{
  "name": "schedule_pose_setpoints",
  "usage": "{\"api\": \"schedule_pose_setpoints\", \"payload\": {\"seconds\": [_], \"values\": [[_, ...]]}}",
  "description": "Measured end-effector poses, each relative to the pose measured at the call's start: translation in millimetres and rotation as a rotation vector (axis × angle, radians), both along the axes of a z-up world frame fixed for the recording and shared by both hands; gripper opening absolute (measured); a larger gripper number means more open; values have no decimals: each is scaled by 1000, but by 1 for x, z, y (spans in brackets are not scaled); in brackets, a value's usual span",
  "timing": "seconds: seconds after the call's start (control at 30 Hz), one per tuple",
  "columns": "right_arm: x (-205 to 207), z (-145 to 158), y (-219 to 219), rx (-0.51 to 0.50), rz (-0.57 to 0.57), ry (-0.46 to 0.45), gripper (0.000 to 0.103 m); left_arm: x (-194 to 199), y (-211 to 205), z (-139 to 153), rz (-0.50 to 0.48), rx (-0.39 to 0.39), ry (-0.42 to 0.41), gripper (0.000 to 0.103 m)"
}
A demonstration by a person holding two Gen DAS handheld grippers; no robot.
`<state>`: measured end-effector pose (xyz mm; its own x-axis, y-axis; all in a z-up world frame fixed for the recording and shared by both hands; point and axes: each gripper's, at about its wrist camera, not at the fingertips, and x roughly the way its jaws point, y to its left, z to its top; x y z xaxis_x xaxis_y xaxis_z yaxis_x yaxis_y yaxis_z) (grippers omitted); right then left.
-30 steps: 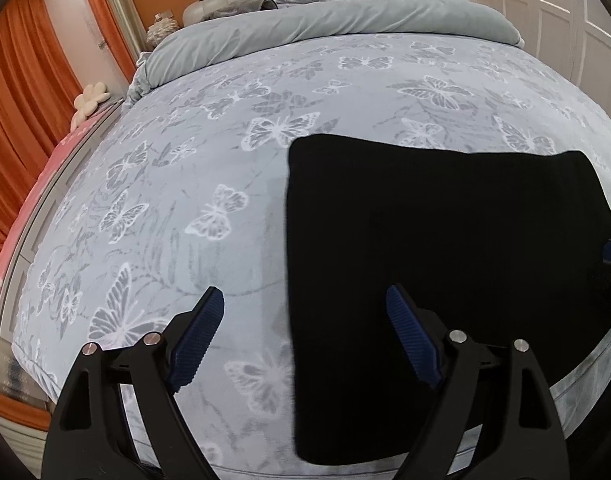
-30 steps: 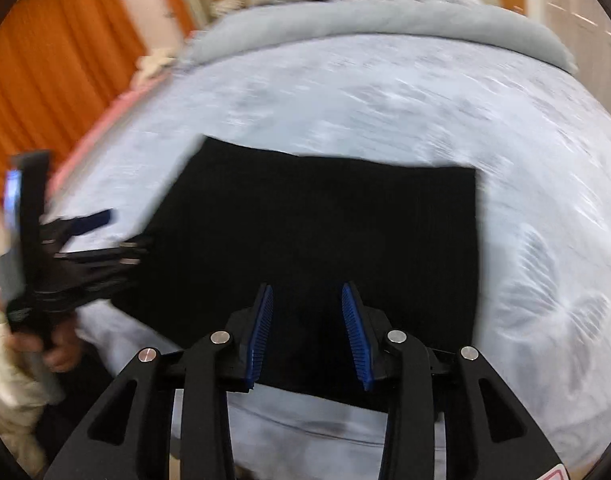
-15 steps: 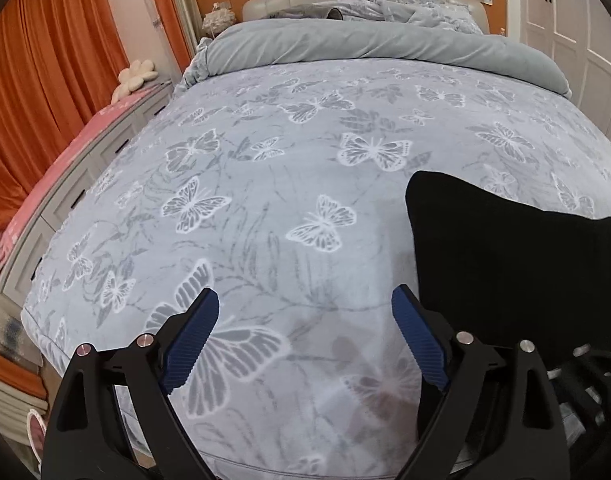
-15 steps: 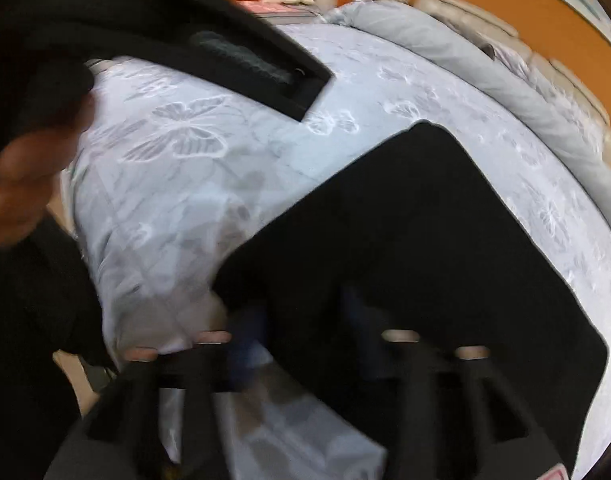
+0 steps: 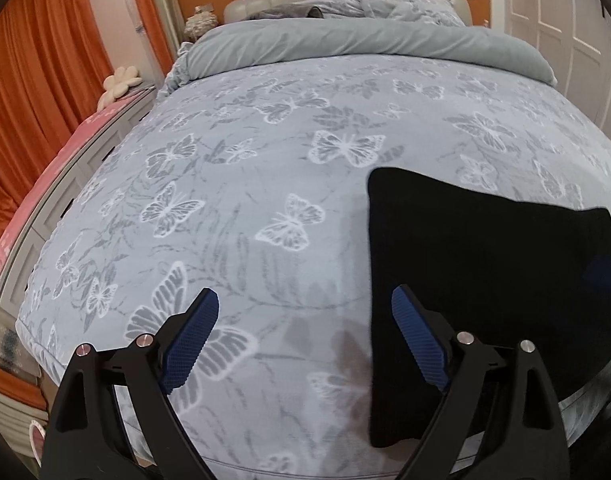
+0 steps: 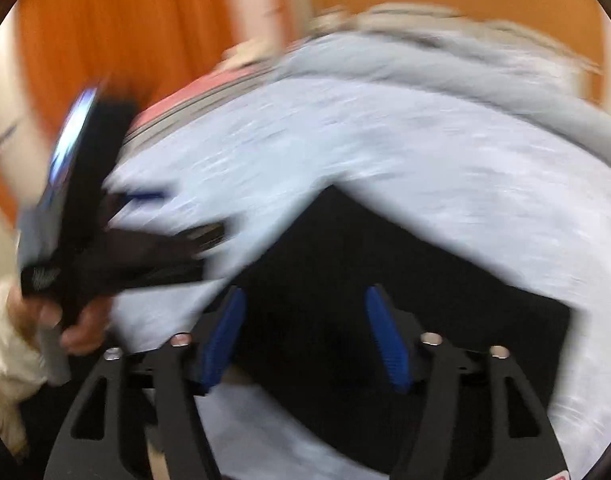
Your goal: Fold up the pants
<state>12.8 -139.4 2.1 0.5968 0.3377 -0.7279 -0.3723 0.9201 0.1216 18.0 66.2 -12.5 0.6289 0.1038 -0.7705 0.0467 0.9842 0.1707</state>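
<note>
On the butterfly-print bed [image 5: 265, 168], near its foot edge, the black pants [image 5: 485, 264] lie folded into a flat rectangle. Left hand-held gripper [image 5: 301, 344] hovers wide apart, empty; right hand-held gripper [image 6: 303, 336] is opening, nothing pinched. Folding looks finished; next probably a final smoothing. Right view is blurred.

I see broad open bedspread [image 5: 265, 184] left of the folded black pants [image 5: 485, 264], free to cross. At the far end, the rolled grey duvet [image 5: 365, 46] blocks; the left gripper [image 6: 161, 236] crowds the near-left edge.
</note>
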Motion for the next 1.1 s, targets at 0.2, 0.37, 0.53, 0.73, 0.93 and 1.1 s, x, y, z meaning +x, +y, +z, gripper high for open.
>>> {"api": "schedule_pose_setpoints", "payload": {"seconds": [0.2,0.37,0.53,0.73,0.93,1.1], "values": [[37,-32,-155,-58,-452,196,65,3,-29,-13,-36,16,30,87],[46,-40,-167,50,-419,240,65,5,-65,-18,-87,26,32,87],[56,-56,-131,-20,-365,250,14,7,-90,-22,-122,30,39,87],[32,11,-123,-24,-366,2,6,7,-99,-22,-136,16,39,89],[53,-54,-155,-5,-460,248,27,11,-104,-36,-137,42,64,91],[-1,-23,-165,69,-444,180,61,3,-99,-29,-145,33,46,91]]}}
